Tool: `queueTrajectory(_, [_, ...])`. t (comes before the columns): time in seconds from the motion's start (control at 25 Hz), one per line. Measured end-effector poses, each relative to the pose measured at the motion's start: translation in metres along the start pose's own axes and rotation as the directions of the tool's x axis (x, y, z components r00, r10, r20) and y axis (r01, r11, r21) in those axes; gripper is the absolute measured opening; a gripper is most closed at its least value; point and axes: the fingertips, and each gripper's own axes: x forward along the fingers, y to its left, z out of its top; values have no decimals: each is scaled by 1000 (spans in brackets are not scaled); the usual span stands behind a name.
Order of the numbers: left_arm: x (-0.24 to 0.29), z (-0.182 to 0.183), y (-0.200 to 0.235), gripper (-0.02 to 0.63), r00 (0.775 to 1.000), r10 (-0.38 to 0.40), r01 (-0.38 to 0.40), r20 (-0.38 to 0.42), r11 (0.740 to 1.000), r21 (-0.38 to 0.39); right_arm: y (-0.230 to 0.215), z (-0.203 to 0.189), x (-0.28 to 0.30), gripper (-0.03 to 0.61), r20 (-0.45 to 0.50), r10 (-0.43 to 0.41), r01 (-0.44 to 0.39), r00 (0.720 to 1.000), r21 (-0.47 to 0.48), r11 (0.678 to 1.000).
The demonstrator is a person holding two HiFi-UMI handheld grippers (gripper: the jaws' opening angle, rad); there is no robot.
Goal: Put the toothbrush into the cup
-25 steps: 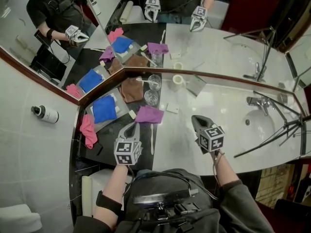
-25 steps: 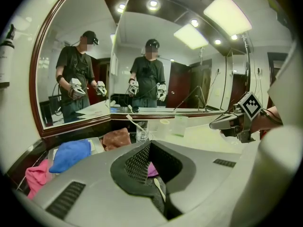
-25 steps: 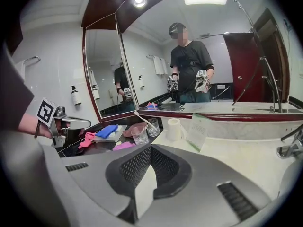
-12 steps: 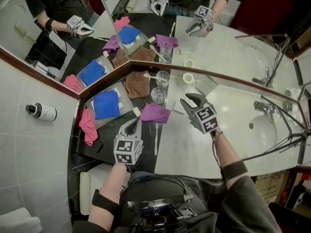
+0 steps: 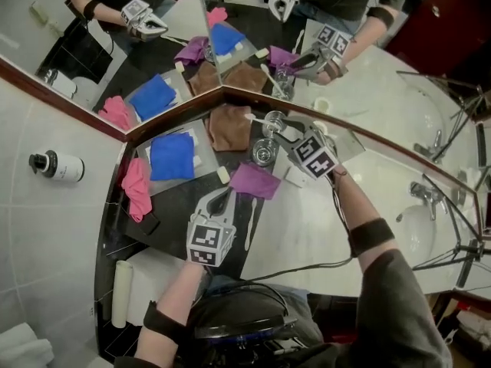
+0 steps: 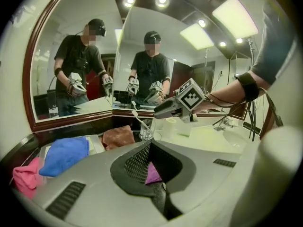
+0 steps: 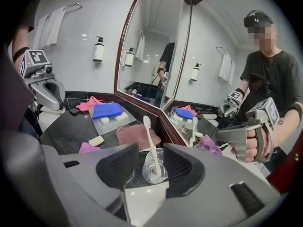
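A white toothbrush [image 7: 149,143] stands leaning in a clear glass cup [image 7: 154,168] on the dark counter by the mirror corner; in the head view the cup [image 5: 263,153] sits just left of my right gripper [image 5: 282,133]. The right gripper [image 7: 151,167] is open, its jaws have just been opening, and the cup stands between the fingertips with gaps on both sides. My left gripper [image 5: 218,202] is shut and empty, low over the dark counter near the purple cloth [image 5: 255,180]. From the left gripper [image 6: 150,145] the cup [image 6: 146,134] shows farther ahead.
Brown cloth [image 5: 230,127], blue cloth [image 5: 171,156] on a tray and pink cloth [image 5: 136,187] lie left of the cup. A soap bar [image 5: 223,175] and a white toothbrush-like stick [image 5: 250,228] rest on the counter. The sink [image 5: 414,222] and tap [image 5: 424,194] are at the right.
The right gripper swung from the near counter up to the cup by the mirror, rolled over, and its jaws went from shut to open. The left gripper stayed about where it was.
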Motion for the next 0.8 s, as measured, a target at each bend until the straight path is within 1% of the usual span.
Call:
queueTrajectory(0.16, [4, -6, 5, 0, 1000, 14, -14, -5, 999, -35, 3, -5, 34, 186, -62, 47, -54, 997, -106, 993])
queueTrajectory(0.32, [6, -14, 11, 0, 1000, 27, -27, -13, 998, -55, 4, -11, 56, 186, -93, 60, -75, 994, -176, 982])
queueTrajectory(0.64, [1, -28, 20, 0, 998, 49, -51, -26, 995, -88, 7, -26, 85, 183, -132, 62, -93, 989, -244, 965])
queueTrajectory(0.8, [-1, -32, 25, 0, 998, 57, -60, -32, 994, -96, 9, -26, 91, 135, -141, 60, -96, 988, -268, 959])
